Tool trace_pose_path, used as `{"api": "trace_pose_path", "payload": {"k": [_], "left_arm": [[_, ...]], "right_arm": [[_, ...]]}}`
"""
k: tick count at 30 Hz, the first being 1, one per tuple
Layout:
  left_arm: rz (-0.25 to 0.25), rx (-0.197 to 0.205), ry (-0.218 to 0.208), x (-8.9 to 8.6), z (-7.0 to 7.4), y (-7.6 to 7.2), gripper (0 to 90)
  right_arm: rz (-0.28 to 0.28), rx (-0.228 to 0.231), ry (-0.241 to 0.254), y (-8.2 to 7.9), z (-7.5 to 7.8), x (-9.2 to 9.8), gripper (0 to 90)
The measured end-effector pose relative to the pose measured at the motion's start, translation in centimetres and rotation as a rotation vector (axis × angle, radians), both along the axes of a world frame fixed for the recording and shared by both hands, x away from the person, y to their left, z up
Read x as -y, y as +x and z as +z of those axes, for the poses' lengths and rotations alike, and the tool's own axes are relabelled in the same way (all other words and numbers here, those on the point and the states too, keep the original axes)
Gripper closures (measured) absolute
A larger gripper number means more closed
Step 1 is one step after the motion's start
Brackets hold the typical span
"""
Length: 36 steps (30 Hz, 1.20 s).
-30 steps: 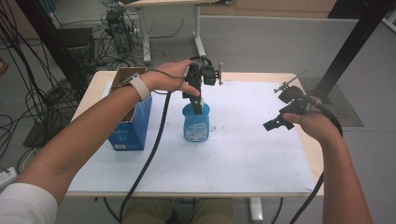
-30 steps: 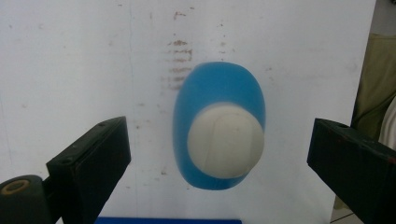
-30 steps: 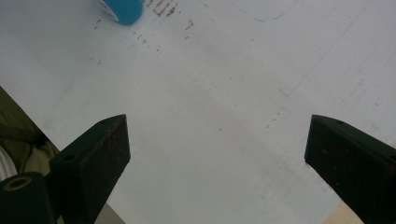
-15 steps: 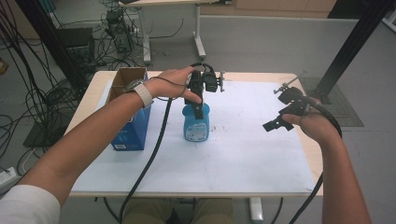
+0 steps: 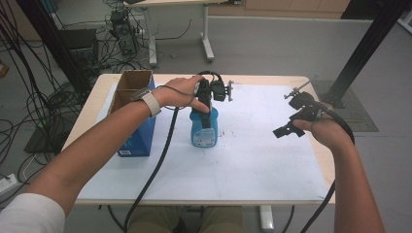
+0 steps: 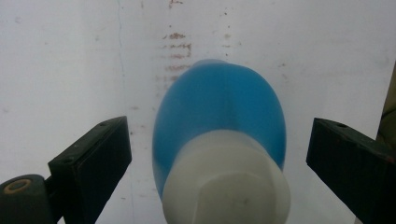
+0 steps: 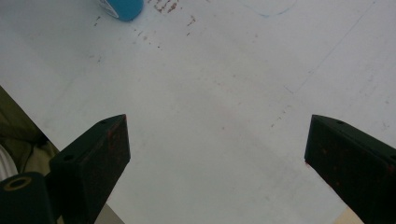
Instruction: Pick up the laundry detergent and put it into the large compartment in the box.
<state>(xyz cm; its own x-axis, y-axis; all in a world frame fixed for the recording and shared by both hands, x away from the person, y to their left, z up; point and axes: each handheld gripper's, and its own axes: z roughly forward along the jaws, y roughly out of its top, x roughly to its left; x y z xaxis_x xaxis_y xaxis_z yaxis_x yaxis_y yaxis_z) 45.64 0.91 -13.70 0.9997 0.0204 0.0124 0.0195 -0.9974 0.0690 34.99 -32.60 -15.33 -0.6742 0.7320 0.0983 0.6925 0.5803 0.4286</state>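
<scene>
Count on the counter (image 5: 272, 170): 1 blue bottle (image 5: 203, 128), 1 blue carton (image 5: 134, 114) w/ open brown flaps, 1 white sheet covering most of the top. 2 hand-held grippers, one per hand.

Left hand-held gripper (image 5: 206, 108): I have it pointing down over the bottle's top, approx. centre of the counter. Jaws wide apart. In the left gripper view the bottle (image 6: 219, 140) sits between the two black jaws w/ clear white gaps on both sides, so no contact there that I can see. In the high view the gripper body overlaps the bottle neck; I can't tell from that angle if anything touches. My left hand (image 5: 182, 92) wraps the gripper from the carton side; cable trails down toward the near edge.

Right hand-held gripper (image 5: 284, 131): held above the right part of the sheet, well apart from the bottle. Jaws wide, nothing between them; the right gripper view looks down on bare white sheet w/ faint brown specks and thin pencil lines, bottle base (image 7: 120, 8) at the top edge.

Bottle: upright, translucent blue body, oval seen from above, white cap, label w/ pale panel on the front. Stands just beside the carton, not touching it.
</scene>
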Motion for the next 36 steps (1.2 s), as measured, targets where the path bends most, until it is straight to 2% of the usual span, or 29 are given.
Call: {"api": "trace_pose_path", "payload": {"k": [15,25,36], "left_arm": [[-0.007,0.006,0.019,0.4,-1.4,-0.1,10.2],[-0.005,0.014,0.006,0.2,-1.6,-0.2,13.7],[-0.013,0.028,0.005,0.1,-1.8,-0.3,25.1]], "right_arm": [[0.0,-0.001,0.003,0.0,-0.2,0.1,6.7],[0.005,0.007,0.004,-0.1,-0.1,-0.1,6.7],[0.005,0.005,0.005,-0.1,-0.2,-0.1,6.7]]}}
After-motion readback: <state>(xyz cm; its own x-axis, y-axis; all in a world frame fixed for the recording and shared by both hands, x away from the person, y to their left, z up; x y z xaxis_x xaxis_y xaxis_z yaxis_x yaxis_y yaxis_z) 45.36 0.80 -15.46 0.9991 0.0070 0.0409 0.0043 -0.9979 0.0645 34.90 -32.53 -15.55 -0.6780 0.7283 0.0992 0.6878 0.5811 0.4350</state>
